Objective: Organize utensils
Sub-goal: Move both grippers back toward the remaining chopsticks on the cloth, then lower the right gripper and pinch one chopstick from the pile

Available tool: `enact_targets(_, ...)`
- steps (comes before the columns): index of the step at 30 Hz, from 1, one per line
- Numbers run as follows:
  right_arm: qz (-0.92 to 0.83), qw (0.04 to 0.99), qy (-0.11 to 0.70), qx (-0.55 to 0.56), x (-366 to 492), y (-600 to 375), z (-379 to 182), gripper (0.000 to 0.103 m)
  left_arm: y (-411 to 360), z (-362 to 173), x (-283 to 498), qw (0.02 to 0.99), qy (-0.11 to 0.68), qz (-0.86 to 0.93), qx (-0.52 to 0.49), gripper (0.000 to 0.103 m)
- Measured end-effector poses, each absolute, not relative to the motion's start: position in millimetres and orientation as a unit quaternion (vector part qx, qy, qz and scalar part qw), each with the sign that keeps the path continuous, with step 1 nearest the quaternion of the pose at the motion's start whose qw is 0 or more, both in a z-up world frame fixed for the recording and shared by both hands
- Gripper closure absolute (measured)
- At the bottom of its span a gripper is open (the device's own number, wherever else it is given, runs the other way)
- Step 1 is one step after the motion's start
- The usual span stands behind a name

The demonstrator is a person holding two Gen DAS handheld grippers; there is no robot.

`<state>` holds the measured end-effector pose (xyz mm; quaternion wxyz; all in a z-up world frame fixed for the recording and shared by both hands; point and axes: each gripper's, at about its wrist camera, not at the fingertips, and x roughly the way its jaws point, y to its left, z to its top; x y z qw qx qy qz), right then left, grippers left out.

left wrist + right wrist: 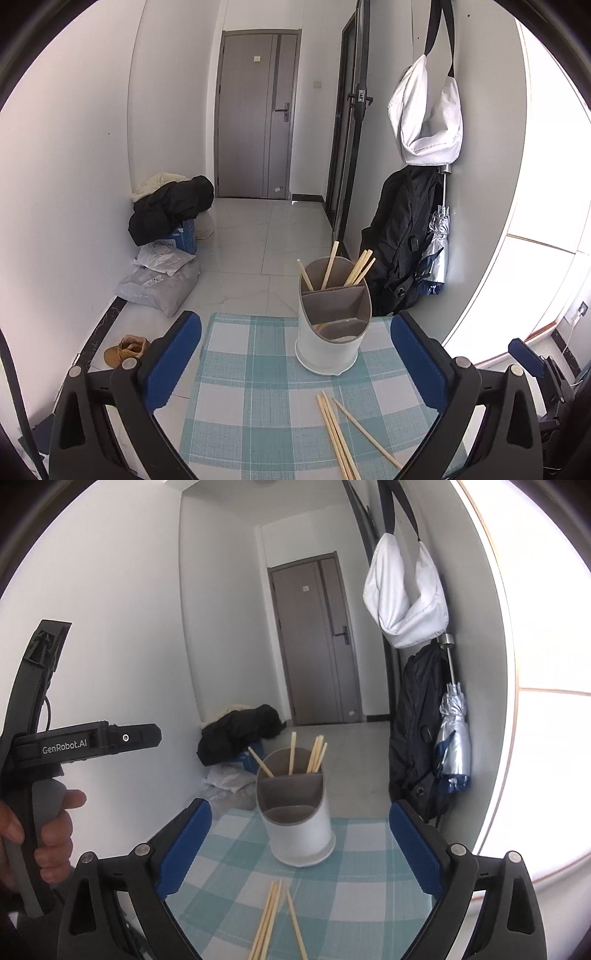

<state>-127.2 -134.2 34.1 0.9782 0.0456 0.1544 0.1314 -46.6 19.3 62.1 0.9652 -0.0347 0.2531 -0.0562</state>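
Loose pale wooden chopsticks (338,435) are lying on the blue-and-white checked cloth surface (255,373), their near ends running out of the bottom edge in both views, so the count is uncertain. Behind them a white oval utensil holder with grey dividers (330,317) is standing upright on the same surface; several more chopsticks (356,271) are leaning in its rear compartment, lower ends hidden by the wall. Contents of its front compartments are hard to make out. The left gripper (295,354) is showing blue-padded fingers (173,354) spread wide, grasping nothing, the holder and loose sticks lying beyond and between them, untouched. The right gripper (299,845) is likewise released, blue fingers (186,845) far apart with only cloth and sticks in the gap. In the right wrist view a hand (44,834) is gripping the other gripper's black handle, cut off at the left edge; white lettering on it is reading "GenRobot.AI" (64,746). A white cloth bag (428,118), black backpack (402,236) and folded silver umbrella (437,247) are hanging on the wall. Print on the grey parcels (159,284) on the floor is too small to read.
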Motion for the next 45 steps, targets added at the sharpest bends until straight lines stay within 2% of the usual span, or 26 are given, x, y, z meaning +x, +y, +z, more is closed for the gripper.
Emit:
enact_targets(10, 0.145, 0.972, 0.178, 0.047, -133, -135, 10, 0.005, 19, 32, -46, 0.959, 0.274, -0.063, -0.04, 0.003)
enact_targets(11, 0.14, 0.972, 0.183, 0.049, -132, -136, 7, 0.002, 20, 29, -42, 0.958, 0.276, -0.062, -0.04, 0.003)
enact_targets(24, 0.097, 0.958, 0.267, 0.039, -96, -138, -27, 0.0, 33, -30, -14, 0.94, 0.334, -0.037, -0.053, 0.003)
enact_targets(34, 0.156, 0.93, 0.318, -0.097, -56, -100, -46, 0.001, 61, -38, 6, 0.927, 0.365, -0.011, -0.086, 0.003)
enact_targets(38, 0.198, 0.9, 0.359, -0.149, -31, -75, -65, 0.001, 68, -32, 5, 0.936, 0.345, 0.04, -0.058, 0.003)
enact_targets(39, 0.203, 0.892, 0.372, -0.158, -26, -71, -70, 0.002, 70, -31, 4, 0.937, 0.341, 0.045, -0.054, 0.003)
enact_targets(41, 0.214, 0.873, 0.404, -0.172, -12, -62, -84, 0.013, 77, -29, 3, 0.937, 0.341, 0.046, -0.063, 0.003)
enact_targets(43, 0.221, 0.858, 0.428, -0.178, -3, -57, -94, 0.019, 83, -31, 5, 0.933, 0.35, 0.047, -0.072, 0.003)
enact_targets(45, 0.222, 0.844, 0.45, -0.189, 6, -51, -105, 0.02, 90, -34, 6, 0.929, 0.358, 0.049, -0.082, 0.003)
